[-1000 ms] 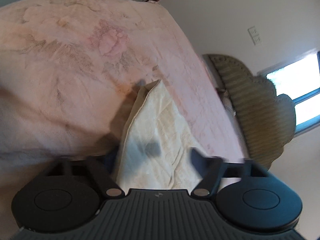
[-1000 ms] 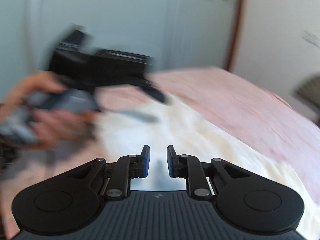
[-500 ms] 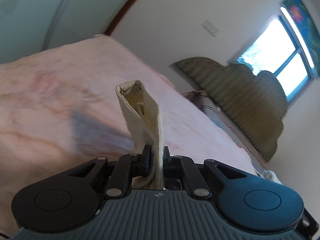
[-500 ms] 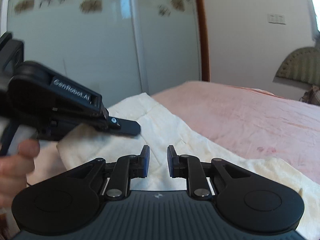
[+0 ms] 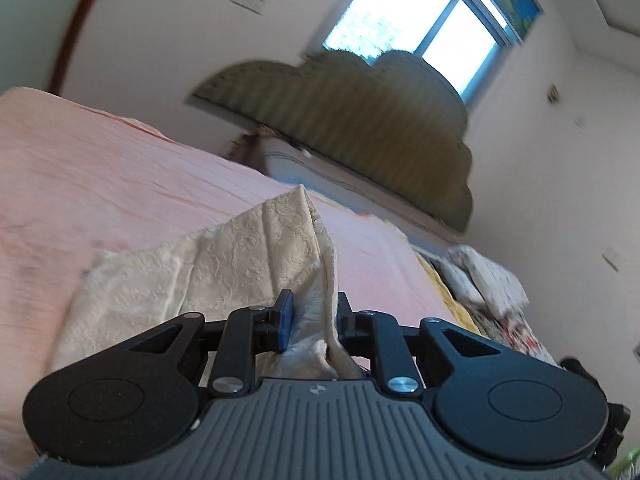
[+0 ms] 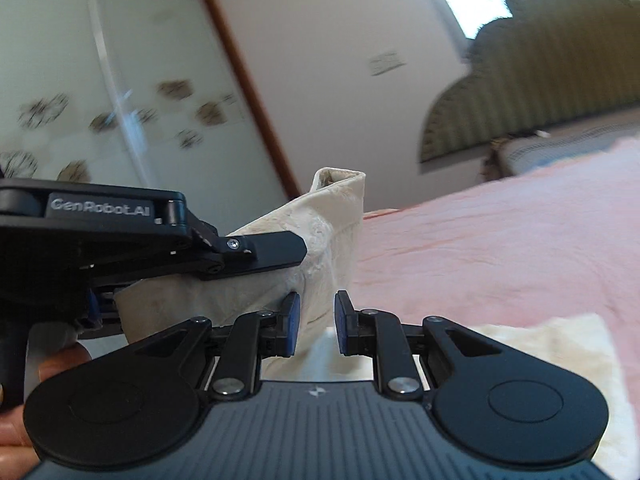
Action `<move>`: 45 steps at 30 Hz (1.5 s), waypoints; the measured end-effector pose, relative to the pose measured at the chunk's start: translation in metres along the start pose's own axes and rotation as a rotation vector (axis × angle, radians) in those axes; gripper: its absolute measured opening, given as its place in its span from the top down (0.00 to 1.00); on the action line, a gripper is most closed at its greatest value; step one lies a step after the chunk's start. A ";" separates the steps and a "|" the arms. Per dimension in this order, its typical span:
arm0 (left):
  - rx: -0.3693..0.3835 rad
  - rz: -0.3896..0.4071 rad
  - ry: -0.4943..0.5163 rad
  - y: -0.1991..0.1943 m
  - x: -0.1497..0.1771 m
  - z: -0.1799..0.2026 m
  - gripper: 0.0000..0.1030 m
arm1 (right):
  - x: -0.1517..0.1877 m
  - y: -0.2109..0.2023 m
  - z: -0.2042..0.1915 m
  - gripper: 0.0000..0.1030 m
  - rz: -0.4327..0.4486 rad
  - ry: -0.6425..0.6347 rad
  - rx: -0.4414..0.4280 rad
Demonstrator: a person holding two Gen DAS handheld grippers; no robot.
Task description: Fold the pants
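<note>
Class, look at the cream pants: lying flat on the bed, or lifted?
Partly lifted: the cream pants rise from the pink bedspread, pinched by the left gripper.

A bedroom in a home. A wide bed [image 5: 120, 184] covered with a pink bedspread fills most of both views. At its far edge stands a tall scalloped headboard [image 5: 360, 128] in olive, ribbed upholstery. Above the headboard a bright window [image 5: 424, 12] lets in daylight. The walls are plain white, with a switch plate [image 6: 386, 63] on one. Sliding wardrobe doors [image 6: 100, 92] of frosted glass, printed with brown flower shapes, stand beyond the bed's far corner, framed in reddish wood. Patterned bedding [image 5: 484, 280] lies heaped by the headboard.
</note>
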State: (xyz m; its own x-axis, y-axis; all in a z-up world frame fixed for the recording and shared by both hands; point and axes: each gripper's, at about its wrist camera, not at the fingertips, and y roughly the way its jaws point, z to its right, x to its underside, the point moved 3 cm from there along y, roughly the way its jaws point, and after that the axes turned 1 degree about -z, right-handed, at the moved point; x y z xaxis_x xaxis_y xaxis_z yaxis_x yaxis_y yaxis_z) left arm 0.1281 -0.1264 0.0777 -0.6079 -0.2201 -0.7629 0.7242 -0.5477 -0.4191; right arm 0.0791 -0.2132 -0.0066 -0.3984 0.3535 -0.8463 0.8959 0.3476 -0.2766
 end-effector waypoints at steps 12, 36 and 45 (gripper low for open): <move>0.083 -0.273 -0.013 0.133 0.077 0.022 0.70 | 0.020 -0.029 0.118 0.82 -0.054 0.309 0.222; -0.244 -0.202 0.130 0.083 0.028 -0.104 0.44 | -0.001 0.043 0.120 0.81 -0.289 -0.069 0.312; -0.219 -0.260 0.346 0.052 0.088 -0.093 0.38 | 0.042 -0.007 0.094 0.78 -0.360 -0.188 0.208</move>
State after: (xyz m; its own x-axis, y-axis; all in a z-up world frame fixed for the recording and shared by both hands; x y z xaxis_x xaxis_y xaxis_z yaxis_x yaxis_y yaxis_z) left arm 0.1424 -0.0990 -0.0573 -0.6608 0.2035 -0.7224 0.6365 -0.3580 -0.6831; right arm 0.0750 -0.2827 -0.0832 -0.6662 0.0713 -0.7423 0.7350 0.2311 -0.6375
